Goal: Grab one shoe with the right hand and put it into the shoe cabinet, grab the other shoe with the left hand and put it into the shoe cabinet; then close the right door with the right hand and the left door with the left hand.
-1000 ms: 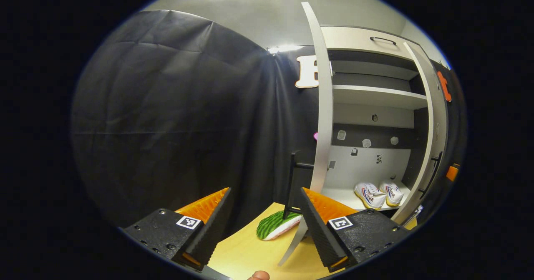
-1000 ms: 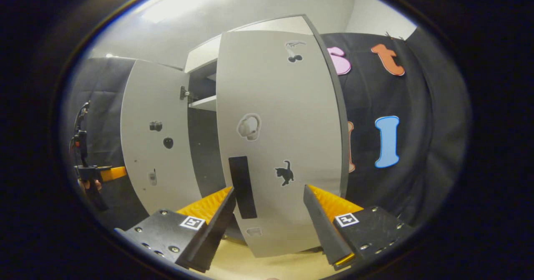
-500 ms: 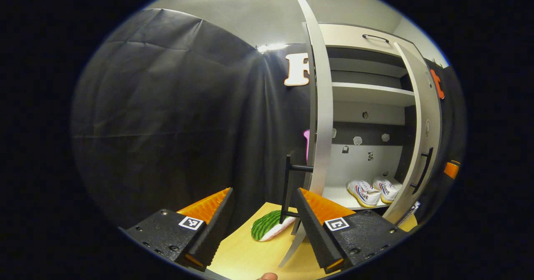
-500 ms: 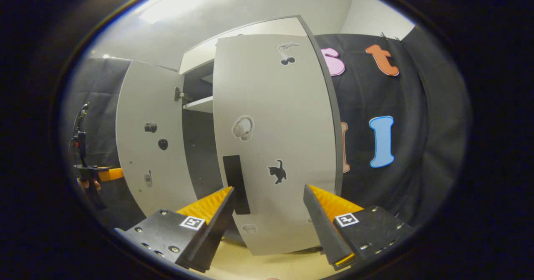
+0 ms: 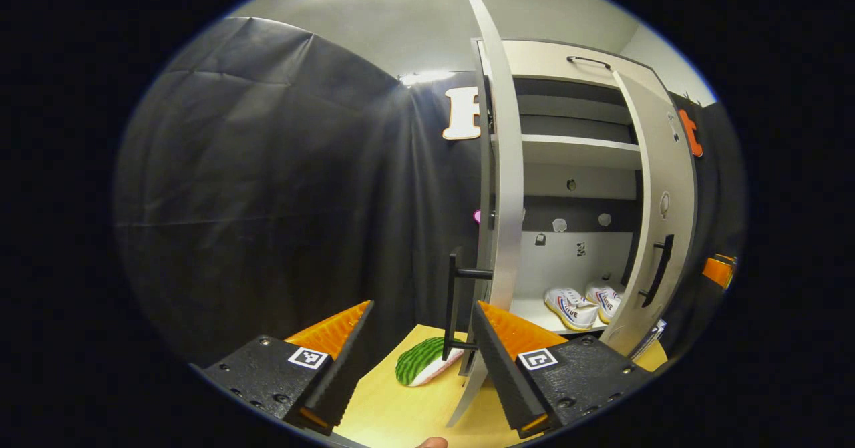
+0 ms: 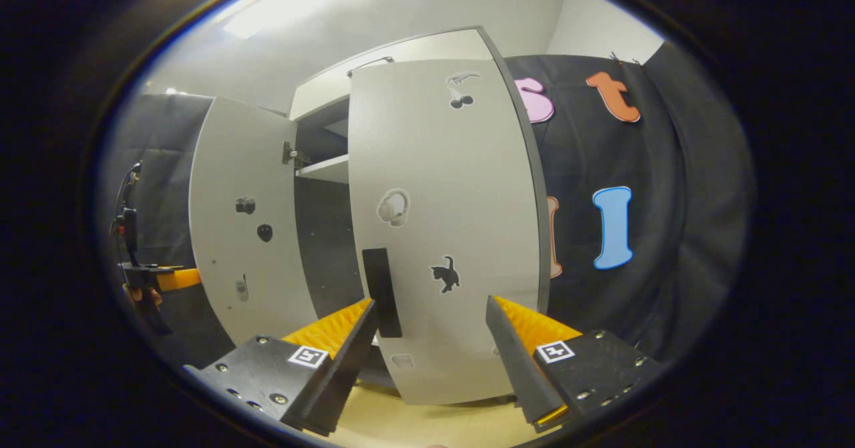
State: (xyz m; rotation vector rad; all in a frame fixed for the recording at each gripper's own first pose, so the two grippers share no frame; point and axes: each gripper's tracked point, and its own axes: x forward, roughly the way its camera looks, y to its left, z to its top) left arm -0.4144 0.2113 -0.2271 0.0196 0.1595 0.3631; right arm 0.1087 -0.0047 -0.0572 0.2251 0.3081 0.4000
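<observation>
Two white shoes (image 5: 586, 303) side by side on the bottom shelf inside the shoe cabinet (image 5: 574, 161), well beyond the left gripper (image 5: 422, 341) and off to its right. Left gripper spread wide, nothing between the fingers, hanging just short of the left door (image 5: 502, 167), seen almost edge-on in the left gripper view, its black bar handle (image 5: 455, 301) standing just past the gap between the fingers, apart from both. Same view: a green striped slipper (image 5: 421, 362) lying on the yellow floor (image 5: 401, 408) near the foot of that door; the right door (image 5: 658, 207) part-way open at the far side of the cabinet with its own black handle (image 5: 658, 269); a fingertip (image 5: 433, 442) at the bottom edge. Right gripper (image 6: 431, 331) likewise spread wide and holding nothing, just in front of the outer face of the right door (image 6: 447, 228), with the door's black handle (image 6: 382, 292) close above the left-hand finger; contact there cannot be told. From the right gripper view comes what the other lacks: the front of the right door with its cat sticker (image 6: 445, 274), the inner face of the left door (image 6: 244, 221), and, far off at the left edge, the left gripper (image 6: 157, 278) with the hand (image 6: 139, 294) holding it. Shoes hidden behind the right door from that side.
</observation>
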